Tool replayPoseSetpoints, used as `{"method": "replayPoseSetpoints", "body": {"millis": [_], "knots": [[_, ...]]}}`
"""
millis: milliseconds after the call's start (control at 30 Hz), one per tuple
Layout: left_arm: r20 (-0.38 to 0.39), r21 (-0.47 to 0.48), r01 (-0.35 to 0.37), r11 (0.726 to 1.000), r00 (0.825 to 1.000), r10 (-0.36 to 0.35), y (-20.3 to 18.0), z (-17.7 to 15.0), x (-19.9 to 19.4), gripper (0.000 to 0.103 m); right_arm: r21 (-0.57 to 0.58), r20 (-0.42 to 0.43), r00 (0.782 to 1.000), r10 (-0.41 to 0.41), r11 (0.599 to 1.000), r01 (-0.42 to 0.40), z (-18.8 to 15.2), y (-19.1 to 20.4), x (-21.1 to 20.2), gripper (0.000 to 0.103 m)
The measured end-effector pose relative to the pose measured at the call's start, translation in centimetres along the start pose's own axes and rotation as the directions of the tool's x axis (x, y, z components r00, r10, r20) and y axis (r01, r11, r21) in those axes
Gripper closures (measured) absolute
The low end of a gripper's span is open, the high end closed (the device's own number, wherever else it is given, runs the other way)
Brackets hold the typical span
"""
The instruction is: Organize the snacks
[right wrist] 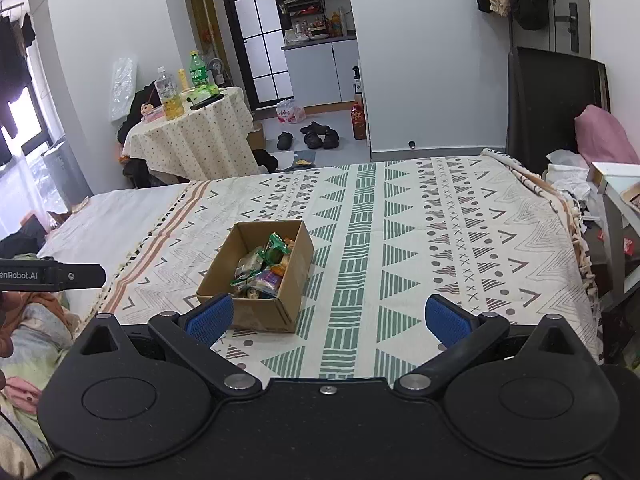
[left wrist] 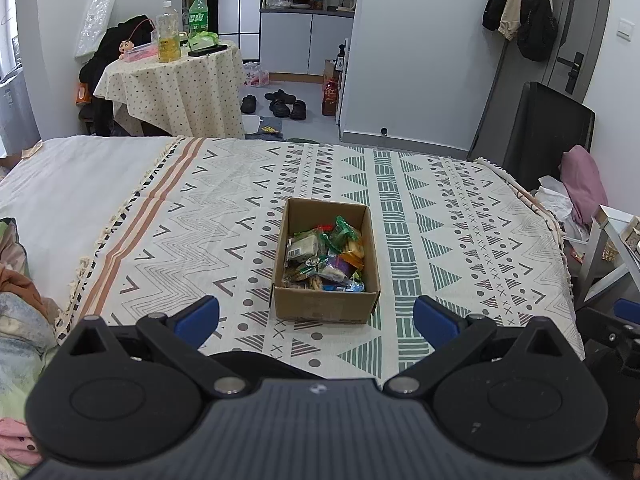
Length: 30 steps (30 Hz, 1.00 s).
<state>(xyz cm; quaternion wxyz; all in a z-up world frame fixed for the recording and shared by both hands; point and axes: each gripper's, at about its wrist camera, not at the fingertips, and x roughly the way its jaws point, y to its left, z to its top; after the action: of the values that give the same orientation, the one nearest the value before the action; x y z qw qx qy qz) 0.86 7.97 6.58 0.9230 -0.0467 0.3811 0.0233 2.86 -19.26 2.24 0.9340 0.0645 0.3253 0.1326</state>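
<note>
Snacks [left wrist: 326, 258] fill a cardboard box [left wrist: 325, 307] sitting on the patterned bedspread [left wrist: 460, 240]. Left gripper [left wrist: 316, 322] and right gripper [right wrist: 328, 318] both hover near it, jaws spread wide, holding nothing.

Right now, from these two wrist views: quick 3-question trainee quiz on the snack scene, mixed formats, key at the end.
1. True or false: the left tool is shut on a snack packet.
2. Multiple choice: the snack packets lie A) scattered on the blanket, B) inside the cardboard box, C) on the round table.
3. Fill in: the box sits on the patterned ____.

Key:
1. False; both it and the right tool are open and hold nothing.
2. B.
3. Blanket.
</note>
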Motion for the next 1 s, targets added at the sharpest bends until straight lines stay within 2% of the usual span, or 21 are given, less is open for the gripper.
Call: {"method": "replayPoseSetpoints", "body": {"millis": [233,1000], "knots": [[-0.003,0.004,-0.006,1.0,1.0,0.006,0.0,0.0,0.2,0.0,-0.025,0.003,1.0,-0.002,1.0,0.002,0.0,-0.1,-0.4,0.0],[-0.001,0.038,0.013,0.999,1.0,-0.013,-1.3,-0.2,0.4,0.0,0.006,-0.006,1.0,0.002,1.0,-0.002,-0.3,-0.9,-0.1,0.0]]}}
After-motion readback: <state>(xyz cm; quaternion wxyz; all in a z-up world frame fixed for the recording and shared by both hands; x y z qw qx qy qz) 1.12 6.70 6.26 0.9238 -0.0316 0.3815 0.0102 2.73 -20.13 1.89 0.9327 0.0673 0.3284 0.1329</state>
